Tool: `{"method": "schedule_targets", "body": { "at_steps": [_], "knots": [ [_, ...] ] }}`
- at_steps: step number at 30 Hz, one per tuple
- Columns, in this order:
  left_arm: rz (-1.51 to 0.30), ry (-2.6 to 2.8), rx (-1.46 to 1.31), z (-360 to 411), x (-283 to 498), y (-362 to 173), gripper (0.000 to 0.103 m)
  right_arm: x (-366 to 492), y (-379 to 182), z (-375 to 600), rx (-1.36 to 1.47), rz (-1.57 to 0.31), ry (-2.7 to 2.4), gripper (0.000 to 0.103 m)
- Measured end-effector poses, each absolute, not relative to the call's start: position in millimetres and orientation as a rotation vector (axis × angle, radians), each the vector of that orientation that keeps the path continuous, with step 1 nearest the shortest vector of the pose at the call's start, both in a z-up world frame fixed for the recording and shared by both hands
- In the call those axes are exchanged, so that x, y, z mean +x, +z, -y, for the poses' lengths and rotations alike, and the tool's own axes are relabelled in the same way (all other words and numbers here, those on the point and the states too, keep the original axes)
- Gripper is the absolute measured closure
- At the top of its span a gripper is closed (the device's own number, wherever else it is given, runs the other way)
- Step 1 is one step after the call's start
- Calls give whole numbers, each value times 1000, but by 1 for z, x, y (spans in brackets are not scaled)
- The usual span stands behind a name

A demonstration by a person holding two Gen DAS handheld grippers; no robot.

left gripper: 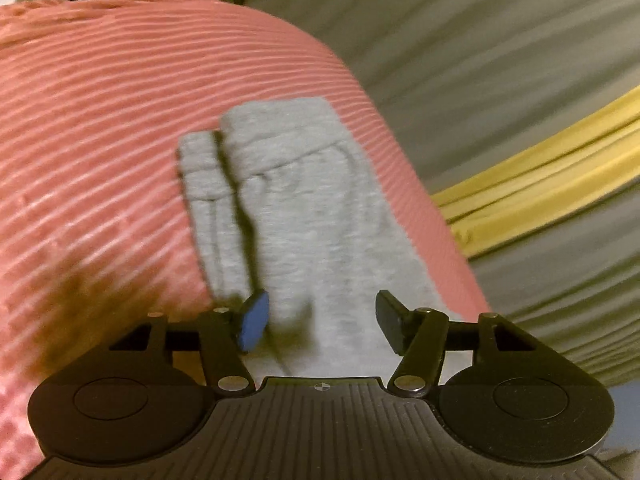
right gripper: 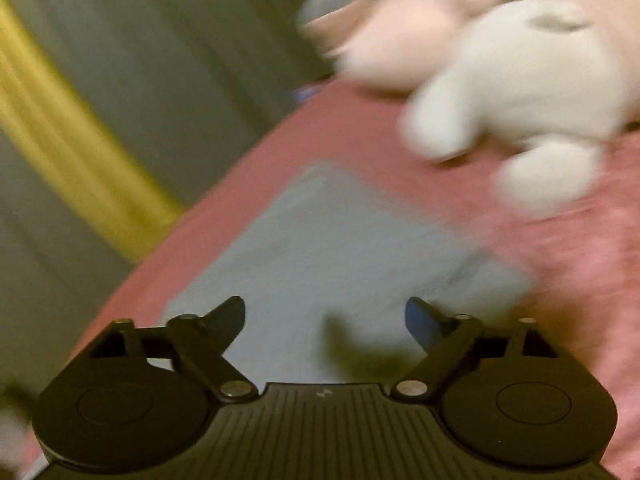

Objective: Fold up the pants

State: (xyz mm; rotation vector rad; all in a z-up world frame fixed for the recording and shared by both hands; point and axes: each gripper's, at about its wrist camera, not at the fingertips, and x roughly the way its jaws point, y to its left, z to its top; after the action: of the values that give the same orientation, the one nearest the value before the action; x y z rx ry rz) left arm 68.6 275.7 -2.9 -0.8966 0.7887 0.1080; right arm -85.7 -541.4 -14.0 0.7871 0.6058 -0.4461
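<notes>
Grey pants (left gripper: 304,208) lie folded lengthwise on a pink ribbed blanket (left gripper: 100,120), cuffs at the far end, one leg on top of the other. My left gripper (left gripper: 320,320) hovers over the near part of the pants, open, nothing between its fingers. In the blurred right wrist view the same grey pants (right gripper: 340,248) lie flat on the pink blanket (right gripper: 580,280). My right gripper (right gripper: 326,320) stands open above them, its fingers wide apart and free of the cloth.
A white plush toy (right gripper: 520,92) lies on the blanket beyond the pants, at the right. A grey curtain (left gripper: 500,40) with a yellow band (left gripper: 540,168) hangs past the blanket's edge. A dark brown patch (left gripper: 80,312) marks the blanket at the left.
</notes>
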Motion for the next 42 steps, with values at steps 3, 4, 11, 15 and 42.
{"method": "schedule_targets", "body": {
  "at_steps": [3, 4, 11, 15, 42],
  "knots": [
    [-781, 110, -883, -271, 72, 3, 29, -49, -28, 523, 805, -696, -324, 4],
    [-782, 111, -883, -269, 75, 4, 29, -40, -37, 519, 813, -739, -316, 4],
    [-810, 206, -857, -269, 90, -7, 26, -22, -54, 514, 804, -852, -370, 4],
    [-852, 245, -906, -274, 102, -30, 29, -33, -54, 512, 843, -828, -368, 4],
    [-648, 191, -983, -259, 34, 17, 23, -44, -53, 532, 933, -706, -384, 5]
  ]
}}
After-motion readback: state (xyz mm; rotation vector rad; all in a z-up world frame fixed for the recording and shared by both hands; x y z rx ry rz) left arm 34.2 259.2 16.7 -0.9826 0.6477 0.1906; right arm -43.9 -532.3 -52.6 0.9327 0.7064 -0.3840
